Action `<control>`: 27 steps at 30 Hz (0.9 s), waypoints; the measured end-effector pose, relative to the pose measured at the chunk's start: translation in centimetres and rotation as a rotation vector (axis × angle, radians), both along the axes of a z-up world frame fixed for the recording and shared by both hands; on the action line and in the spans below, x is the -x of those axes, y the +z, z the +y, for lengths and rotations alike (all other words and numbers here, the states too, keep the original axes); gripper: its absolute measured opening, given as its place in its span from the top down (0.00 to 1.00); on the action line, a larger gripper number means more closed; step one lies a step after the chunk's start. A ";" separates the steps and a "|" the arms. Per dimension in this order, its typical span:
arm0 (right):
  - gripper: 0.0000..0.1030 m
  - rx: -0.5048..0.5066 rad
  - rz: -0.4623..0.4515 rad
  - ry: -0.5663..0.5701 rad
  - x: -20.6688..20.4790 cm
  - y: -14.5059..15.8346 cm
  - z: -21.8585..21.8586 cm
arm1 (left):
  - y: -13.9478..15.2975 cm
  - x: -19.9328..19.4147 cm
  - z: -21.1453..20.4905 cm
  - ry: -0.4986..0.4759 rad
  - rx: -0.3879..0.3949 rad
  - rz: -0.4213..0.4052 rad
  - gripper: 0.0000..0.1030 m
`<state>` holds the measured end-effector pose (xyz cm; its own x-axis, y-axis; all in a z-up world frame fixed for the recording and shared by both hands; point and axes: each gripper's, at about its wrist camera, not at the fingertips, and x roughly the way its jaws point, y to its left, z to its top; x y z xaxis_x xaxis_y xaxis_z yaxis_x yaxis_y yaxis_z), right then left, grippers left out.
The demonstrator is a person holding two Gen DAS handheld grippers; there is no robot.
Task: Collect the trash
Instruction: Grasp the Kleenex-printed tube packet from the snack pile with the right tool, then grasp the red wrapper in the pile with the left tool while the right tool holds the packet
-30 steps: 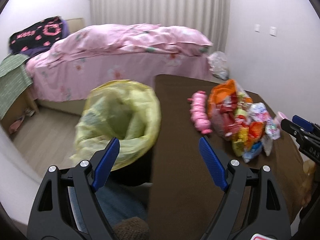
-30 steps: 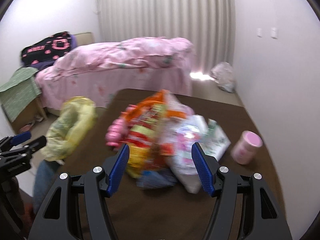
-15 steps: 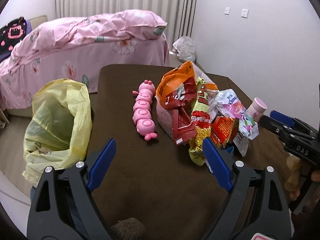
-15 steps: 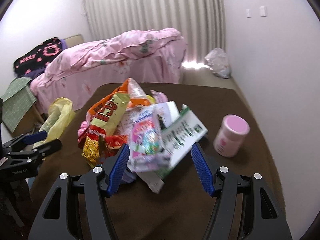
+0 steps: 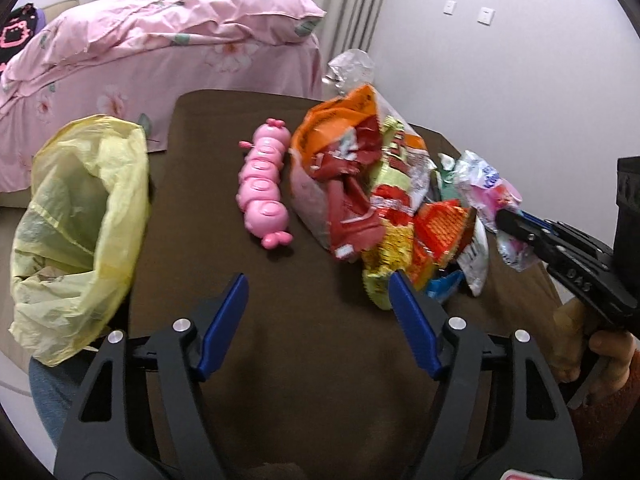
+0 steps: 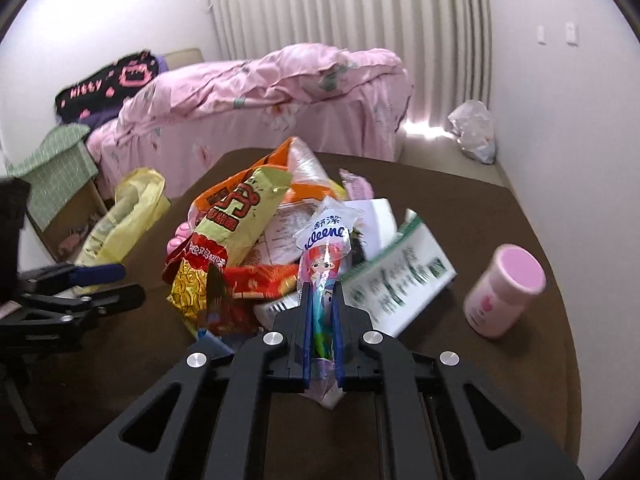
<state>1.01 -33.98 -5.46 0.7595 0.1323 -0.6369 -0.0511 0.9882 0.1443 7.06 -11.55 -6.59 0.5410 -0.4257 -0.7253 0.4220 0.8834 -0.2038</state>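
Trash [image 5: 384, 200] lay heaped on our brown table [image 5: 312, 360]. Our right gripper [image 6: 320, 300] clamped a tissue packet [image 6: 324, 256] — our left gripper [image 5: 318, 292] was closing, nothing between its jaws.

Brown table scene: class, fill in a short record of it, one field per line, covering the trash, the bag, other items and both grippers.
surface: brown table
trash: heap of crumpled snack wrappers on the table's right half
bag: open yellow plastic bag at the table's left edge
non-trash: pink caterpillar toy left of the heap; pink-lidded round container right of it
right gripper: shut on a clear Kleenex tissue wrapper with a cartoon girl
left gripper: jaws closing, nothing between them
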 end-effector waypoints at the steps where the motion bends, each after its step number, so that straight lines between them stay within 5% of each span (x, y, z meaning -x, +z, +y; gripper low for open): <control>1: 0.91 -0.005 -0.001 -0.007 0.4 0.0 -0.4 | 0.0 0.1 -0.2 -0.009 0.001 -0.004 0.35; 9: 0.91 0.000 0.029 -0.045 3.7 -1.5 -1.6 | 1.4 1.5 -2.0 -0.121 0.045 -0.041 0.39; 15: 0.91 -0.035 0.023 -0.092 5.0 -2.5 -2.8 | 1.7 2.8 -5.0 -0.217 -0.005 -0.092 0.42; 19: 0.91 -0.075 0.026 -0.126 5.3 -2.9 -4.0 | 2.4 1.0 -4.9 -0.151 0.013 -0.149 0.43; 27: 0.91 -0.123 0.035 -0.143 5.5 -3.8 -5.0 | 3.0 -5.5 -4.5 -0.071 0.062 -0.094 0.44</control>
